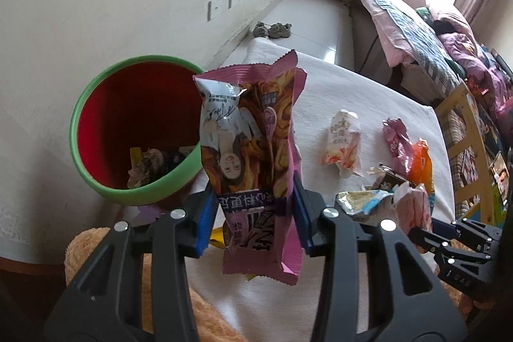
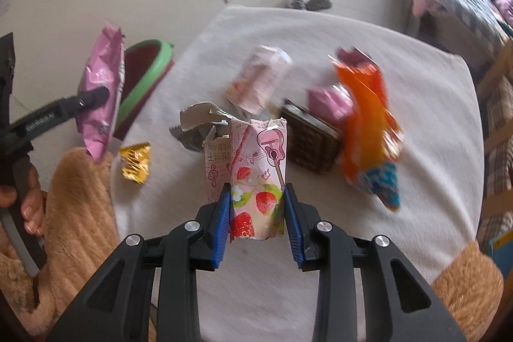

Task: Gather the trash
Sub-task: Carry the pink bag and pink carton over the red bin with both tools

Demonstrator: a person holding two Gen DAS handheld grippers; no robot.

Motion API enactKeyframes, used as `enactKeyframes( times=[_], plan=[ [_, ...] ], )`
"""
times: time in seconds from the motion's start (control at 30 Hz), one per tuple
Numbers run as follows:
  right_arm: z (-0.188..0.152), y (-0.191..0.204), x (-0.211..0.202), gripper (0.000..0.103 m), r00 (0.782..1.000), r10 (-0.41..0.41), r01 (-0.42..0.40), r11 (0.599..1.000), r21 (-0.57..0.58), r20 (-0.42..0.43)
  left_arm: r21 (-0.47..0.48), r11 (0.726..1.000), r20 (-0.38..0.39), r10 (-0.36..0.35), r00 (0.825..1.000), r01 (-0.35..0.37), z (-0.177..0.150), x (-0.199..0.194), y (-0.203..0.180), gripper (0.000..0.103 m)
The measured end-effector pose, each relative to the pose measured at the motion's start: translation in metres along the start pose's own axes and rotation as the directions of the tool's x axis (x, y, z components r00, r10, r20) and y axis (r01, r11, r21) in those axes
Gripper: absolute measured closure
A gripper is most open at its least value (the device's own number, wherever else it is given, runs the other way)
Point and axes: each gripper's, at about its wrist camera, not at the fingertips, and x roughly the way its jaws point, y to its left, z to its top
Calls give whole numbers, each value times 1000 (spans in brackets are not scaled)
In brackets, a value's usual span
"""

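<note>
- The left claw (image 1: 253, 221) pinches the purple snack bag (image 1: 253, 149) low on its body, the blue pads pressed against both sides. The bag stands upright between them, its long axis running up and away from the claw, crimped top edge highest.
- Just beyond and to the left of that claw sits the red bin (image 1: 134, 130) with its green rim, tipped so its mouth faces the claw. A few wrappers already lie at its bottom. The bag's upper left corner overlaps the rim in this view; whether it is over the opening yet I cannot tell.
- The coming move, as I judge it, turns on this: the bin lies ahead-left of the left claw, so the bag must travel that way, top first, before the claw lets go.
- The right claw (image 2: 257, 217) grips the strawberry carton (image 2: 256, 178) near its base, the torn top pointing away from the claw. The bin is far to its left, beyond the left claw, so the left claw is the nearer by a good way.
- Farther ahead on the white worktop (image 2: 400, 79) lie the gold wrapper (image 2: 136, 161), ahead-left, and the orange wrapper (image 2: 365, 130), ahead-right and blurred.
</note>
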Motion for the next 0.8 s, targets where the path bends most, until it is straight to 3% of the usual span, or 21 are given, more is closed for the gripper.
enactKeyframes(
  times=[0.63, 0.8],
  plan=[
    [77, 91, 14, 72, 995, 66, -51, 983, -179, 80, -203, 974, -4, 101, 995, -99, -7, -2, 105, 63],
    [94, 123, 28, 72, 993, 79, -56, 969, -241, 86, -241, 965, -15, 98, 995, -99, -6, 0, 126, 62]
  ],
)
